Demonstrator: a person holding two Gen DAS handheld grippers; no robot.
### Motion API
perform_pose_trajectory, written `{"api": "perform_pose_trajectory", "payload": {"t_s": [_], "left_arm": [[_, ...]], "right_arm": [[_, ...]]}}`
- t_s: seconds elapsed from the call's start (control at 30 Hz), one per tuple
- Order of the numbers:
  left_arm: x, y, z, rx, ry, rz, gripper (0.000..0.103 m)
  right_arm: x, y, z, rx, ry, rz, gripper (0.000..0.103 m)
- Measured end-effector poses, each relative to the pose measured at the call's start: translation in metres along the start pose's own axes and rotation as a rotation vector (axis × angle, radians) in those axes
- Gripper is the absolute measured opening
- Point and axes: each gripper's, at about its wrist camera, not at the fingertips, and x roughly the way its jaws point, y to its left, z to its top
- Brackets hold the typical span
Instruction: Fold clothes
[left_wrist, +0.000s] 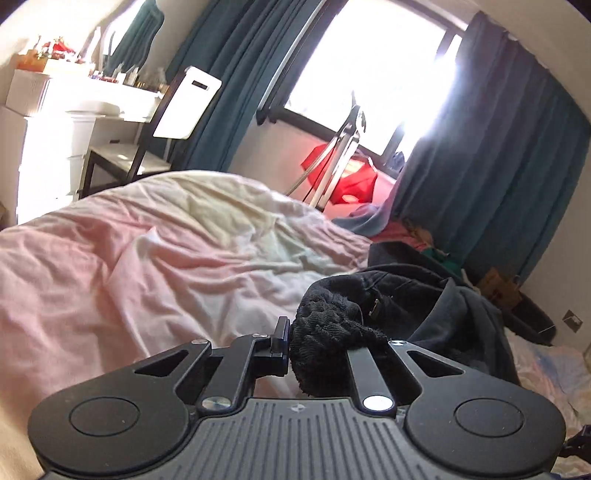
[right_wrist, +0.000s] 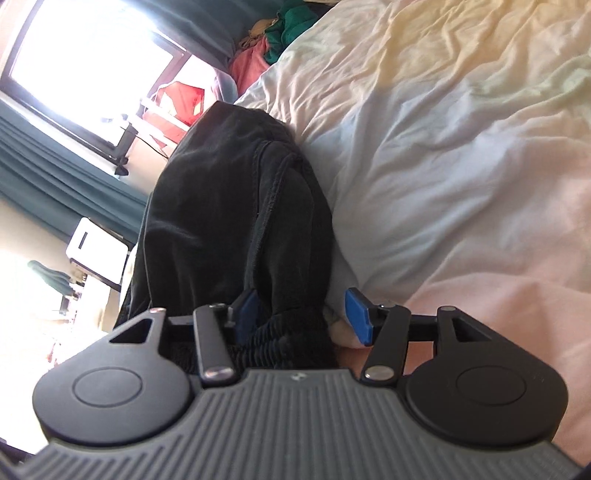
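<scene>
A black garment (left_wrist: 399, 295) with a ribbed elastic waistband lies bunched on the pale pink and white duvet (left_wrist: 147, 258). My left gripper (left_wrist: 325, 343) is shut on the ribbed edge; the cloth covers its right finger. In the right wrist view the same black garment (right_wrist: 229, 206) hangs in a long bundle against the duvet (right_wrist: 461, 166). My right gripper (right_wrist: 303, 317) has its blue pads (right_wrist: 356, 314) wide apart around the ribbed waistband, which fills only the left half of the gap beside a fold of duvet.
A window with teal curtains (left_wrist: 480, 147) is behind the bed. A red bag (left_wrist: 351, 177) and a metal stand (left_wrist: 343, 147) stand near it. A white chair (left_wrist: 184, 107) and dresser (left_wrist: 55, 129) are at the left. Colourful clothes (right_wrist: 280, 26) are piled by the bed's far side.
</scene>
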Motion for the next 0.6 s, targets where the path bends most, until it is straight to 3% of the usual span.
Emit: {"api": "perform_pose_trajectory", "payload": {"t_s": [0.17,0.33,0.5,0.57,0.6], "left_arm": [[0.001,0.003,-0.01,0.028,0.006,0.041,0.013],[0.003,0.004,-0.01,0.007,0.009,0.04,0.015],[0.009,0.007,-0.009,-0.025,0.022,0.045,0.021],[0.01,0.009,-0.009,-0.044,0.03,0.044,0.022],[0.01,0.009,-0.009,-0.046,0.032,0.042,0.022]], "right_arm": [[0.042,0.011,0.0,-0.055,0.08,0.019,0.056],[0.051,0.018,-0.007,-0.172,0.105,0.005,0.056],[0.048,0.017,-0.01,-0.125,0.125,0.007,0.055],[0.042,0.022,-0.009,-0.141,0.119,0.013,0.049],[0.038,0.024,-0.01,-0.143,0.108,0.027,0.038]]}}
